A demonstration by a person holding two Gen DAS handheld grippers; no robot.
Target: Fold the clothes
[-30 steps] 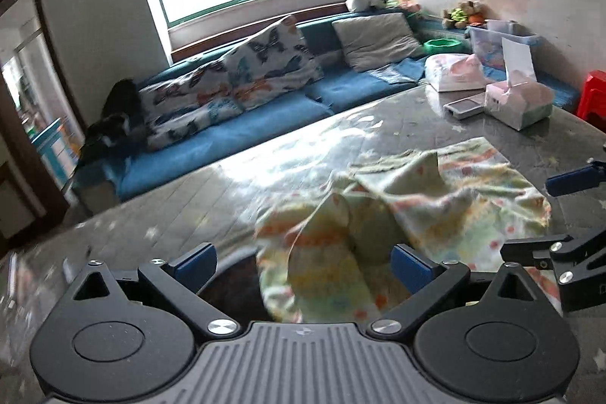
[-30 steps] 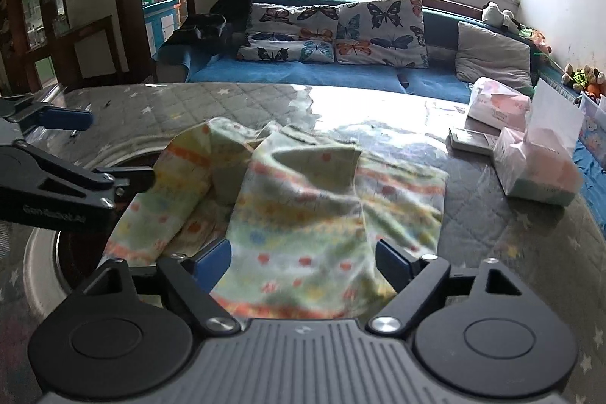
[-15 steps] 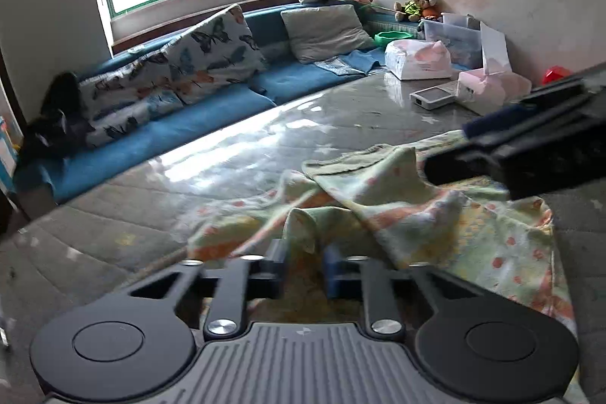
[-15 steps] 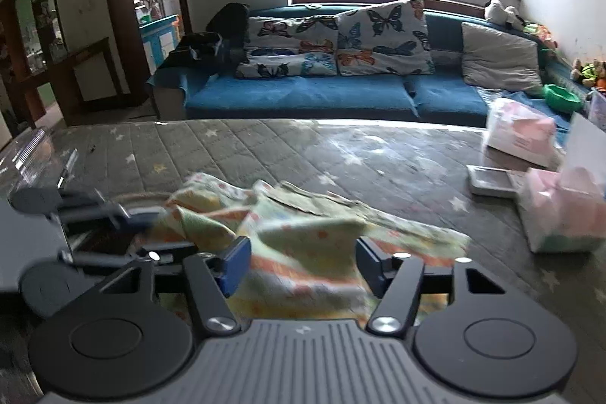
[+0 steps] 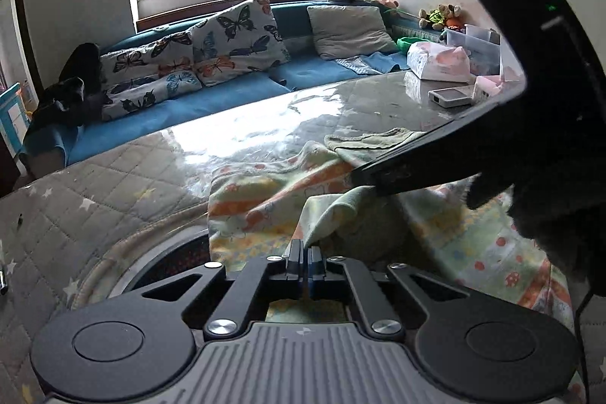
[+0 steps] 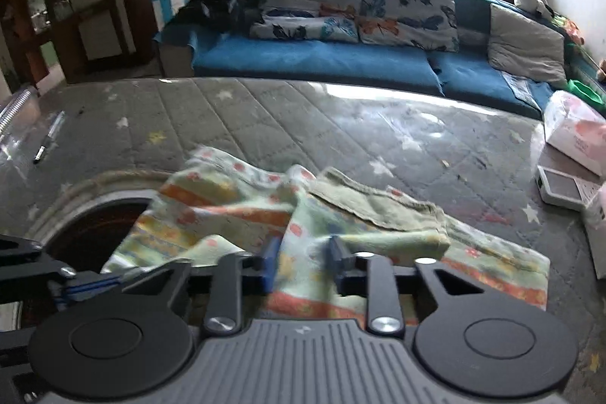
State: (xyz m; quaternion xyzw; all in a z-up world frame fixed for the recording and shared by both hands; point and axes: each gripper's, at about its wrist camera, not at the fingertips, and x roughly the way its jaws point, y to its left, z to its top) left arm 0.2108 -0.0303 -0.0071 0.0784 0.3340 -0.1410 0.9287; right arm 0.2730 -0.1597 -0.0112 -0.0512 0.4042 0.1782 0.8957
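Quilted table [image 6: 265, 116] bears garment [image 6: 235, 203] lying crosswise; left gripper [image 5: 305, 258] pinches it, right gripper [image 6: 303, 262] straddles it, parted.

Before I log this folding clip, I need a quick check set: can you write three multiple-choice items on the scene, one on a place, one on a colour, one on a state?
1. Where does the patterned garment lie?
A. On the quilted grey table cover
B. On the sofa
C. On the floor

2. What colour are the sofa cushions behind the table?
A. Red
B. Blue
C. Brown

3. How do the jaws of the left gripper stand?
A. Wide open above the cloth
B. Closed on a fold of the garment
C. Out of view

Answers:
1. A, the garment is spread on the star-printed cover, partly over a round dark opening.
2. B, the seat cushions are blue in both wrist views.
3. B, the left wrist view shows the pads pressed together with cloth rising from between them; the right gripper stands part open over the garment.
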